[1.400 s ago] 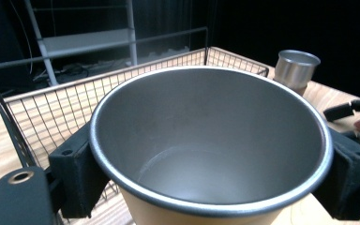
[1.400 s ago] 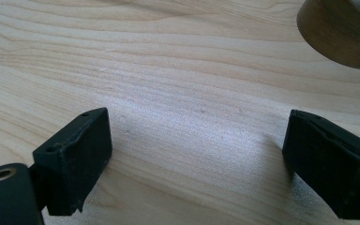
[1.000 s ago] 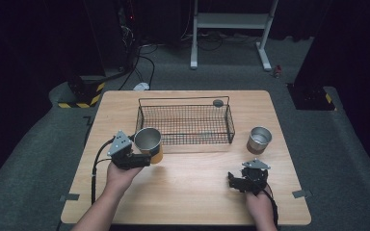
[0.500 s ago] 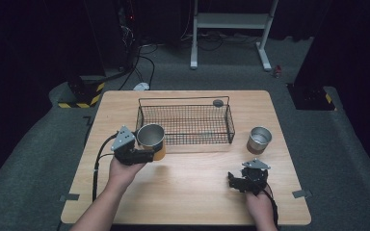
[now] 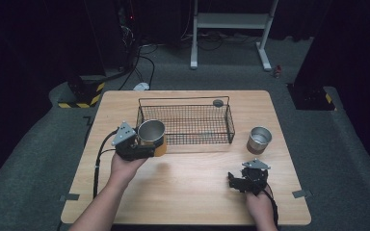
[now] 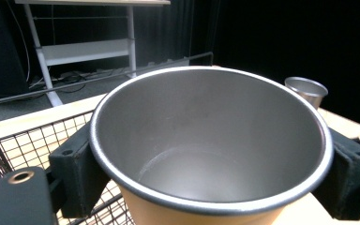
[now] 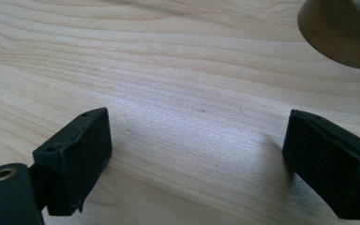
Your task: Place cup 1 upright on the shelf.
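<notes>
Left tool is clamping the orange cup, left of frame centre beside the basket; right tool is resting apart. Risk: cup base catching the basket rim and tipping.

Left tool clamping metal cup, wire basket behind, 2nd cup bkgd

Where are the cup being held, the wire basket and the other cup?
Held cup (image 5: pixel 151 130), high view: its open metal mouth.
Wire basket (image 5: pixel 185 98), high view: its far rim.
Other cup (image 5: pixel 259 134), high view: its open mouth.
</notes>
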